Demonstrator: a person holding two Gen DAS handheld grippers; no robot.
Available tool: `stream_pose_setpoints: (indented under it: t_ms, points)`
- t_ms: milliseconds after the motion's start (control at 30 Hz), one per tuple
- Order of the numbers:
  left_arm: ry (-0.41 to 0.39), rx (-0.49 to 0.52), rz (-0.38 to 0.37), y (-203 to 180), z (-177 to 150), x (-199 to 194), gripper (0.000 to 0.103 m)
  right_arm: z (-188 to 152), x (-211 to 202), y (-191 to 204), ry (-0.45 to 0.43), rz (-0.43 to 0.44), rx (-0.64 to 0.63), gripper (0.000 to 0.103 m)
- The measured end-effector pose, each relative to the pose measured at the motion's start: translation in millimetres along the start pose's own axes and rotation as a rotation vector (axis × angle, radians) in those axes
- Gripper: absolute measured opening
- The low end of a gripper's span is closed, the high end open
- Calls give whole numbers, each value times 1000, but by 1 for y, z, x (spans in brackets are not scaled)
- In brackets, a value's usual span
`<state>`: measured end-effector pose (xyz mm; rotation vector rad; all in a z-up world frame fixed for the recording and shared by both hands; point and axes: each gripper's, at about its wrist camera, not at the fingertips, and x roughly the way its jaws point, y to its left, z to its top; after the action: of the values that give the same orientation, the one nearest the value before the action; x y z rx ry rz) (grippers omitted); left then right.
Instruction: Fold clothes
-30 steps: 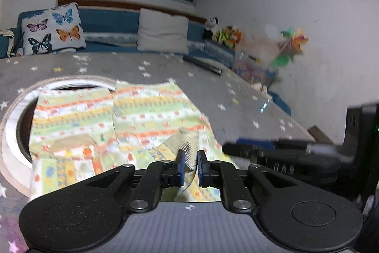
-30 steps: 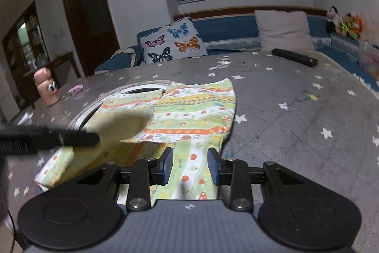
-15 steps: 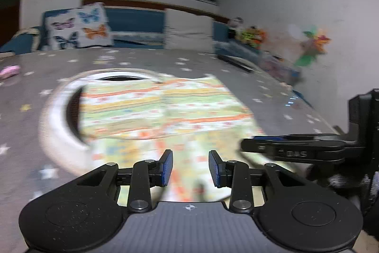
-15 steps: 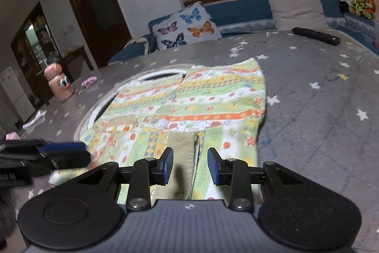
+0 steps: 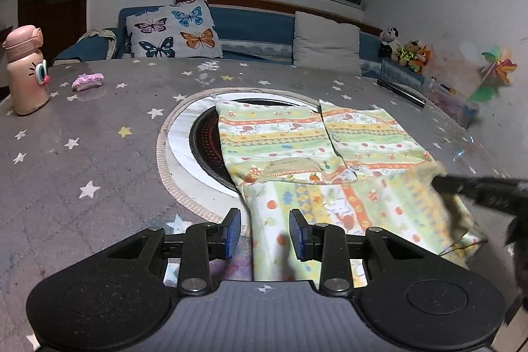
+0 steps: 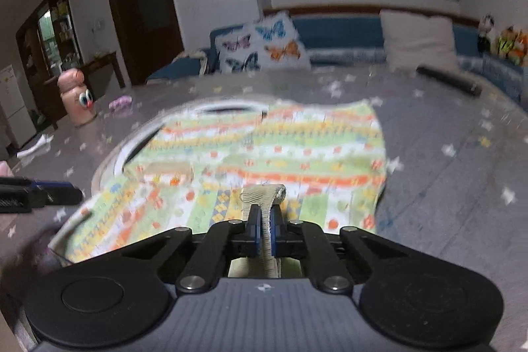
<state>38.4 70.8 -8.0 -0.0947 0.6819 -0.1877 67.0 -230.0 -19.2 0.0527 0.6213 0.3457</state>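
Observation:
A child's garment (image 5: pixel 330 134) striped in green, yellow and orange lies spread on the grey starred table cover (image 5: pixel 99 154), its far part over a round recess. My left gripper (image 5: pixel 264 220) is open at the garment's near left edge; the cloth lies under and between its fingers, unpressed. My right gripper (image 6: pixel 264 213) is shut on the beige ribbed band (image 6: pixel 262 195) at the garment's near edge. The left wrist view shows the right gripper (image 5: pixel 440 180) at the right, lifting that edge a little. The right wrist view is blurred, with the left gripper (image 6: pixel 76 195) at the far left.
The round recess (image 5: pixel 204 141) with a white rim sits mid-table. A pink bottle with cartoon eyes (image 5: pixel 26 71) and a small purple item (image 5: pixel 87 80) stand far left. A dark remote (image 5: pixel 401 91) lies far right. Behind is a sofa with a butterfly cushion (image 5: pixel 175 32).
My left gripper let go of the beige band, opened and moved left to the garment's near left edge. My right gripper closed on the beige band.

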Motion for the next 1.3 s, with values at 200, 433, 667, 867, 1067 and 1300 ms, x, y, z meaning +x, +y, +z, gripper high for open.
stream_pose_setpoints:
  t_ms: [200,433,667,867,1067,1300]
  points:
    - [37,58,62,-2,-7,18,31,-5,7,-2,31,-27,-8,5]
    - [5,73,55,-8,5,11,29,-1,4,-3,20,-21,-33,10]
    - [8,140,-44,-42,18,30,29,6,6,4,-14,-38,-92,11]
    - [61,182,-53,-51,11,53,30,-1,13,6,32,-1,-140,12]
    - [73,176,-58,-47,11,55,31,9,23,-6,72,25,-136,12]
    - [77,168,-67,-43,13,58,31,45,51,-42,62,-66,-89,12]
